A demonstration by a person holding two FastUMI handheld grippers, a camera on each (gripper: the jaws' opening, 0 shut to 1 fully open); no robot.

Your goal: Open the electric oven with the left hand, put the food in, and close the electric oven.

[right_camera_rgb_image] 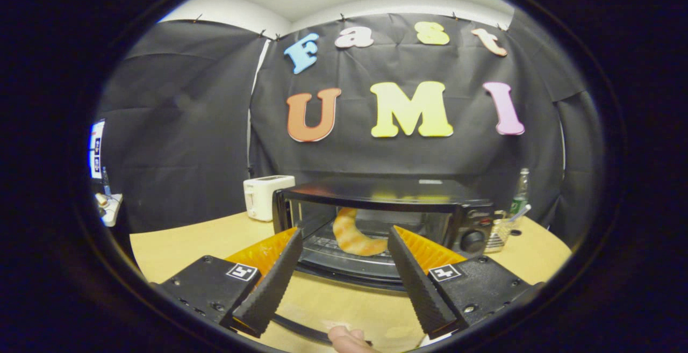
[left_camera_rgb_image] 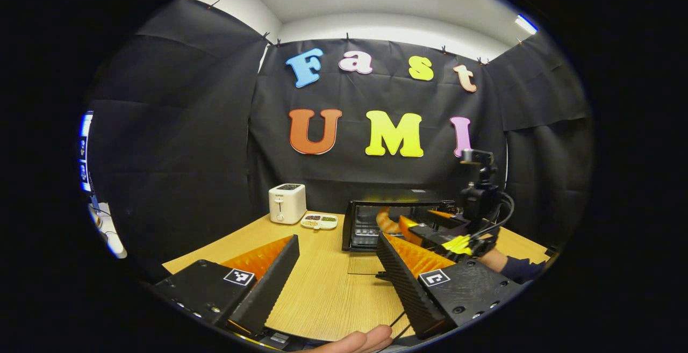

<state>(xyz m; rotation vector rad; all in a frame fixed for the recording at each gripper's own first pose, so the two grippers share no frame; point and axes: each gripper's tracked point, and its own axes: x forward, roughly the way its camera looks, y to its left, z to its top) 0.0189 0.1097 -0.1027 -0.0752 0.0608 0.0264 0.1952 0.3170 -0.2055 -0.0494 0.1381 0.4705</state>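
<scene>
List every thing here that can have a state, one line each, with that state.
Electric oven: door open, lying flat.
Food: inside the oven on the rack, released.
Left gripper: jaws open, holding nothing.
Right gripper: jaws open, holding nothing, in front of the oven.
Toaster: upright on the table, slots empty.

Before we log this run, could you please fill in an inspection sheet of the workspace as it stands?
Surface: wooden table, bare in front of the oven.
Job's things: electric oven, door down; food lying on the rack inside.
Clutter: toaster and divided snack tray left of the oven; bottle and glass jar to its right.
Grippers: left tool open, back from the oven; right tool open at the oven mouth, holding nothing.
Cables: black cable looping off the right tool.
Surroundings: black cloth walls, ceiling lights, lit screen at far left.
</scene>
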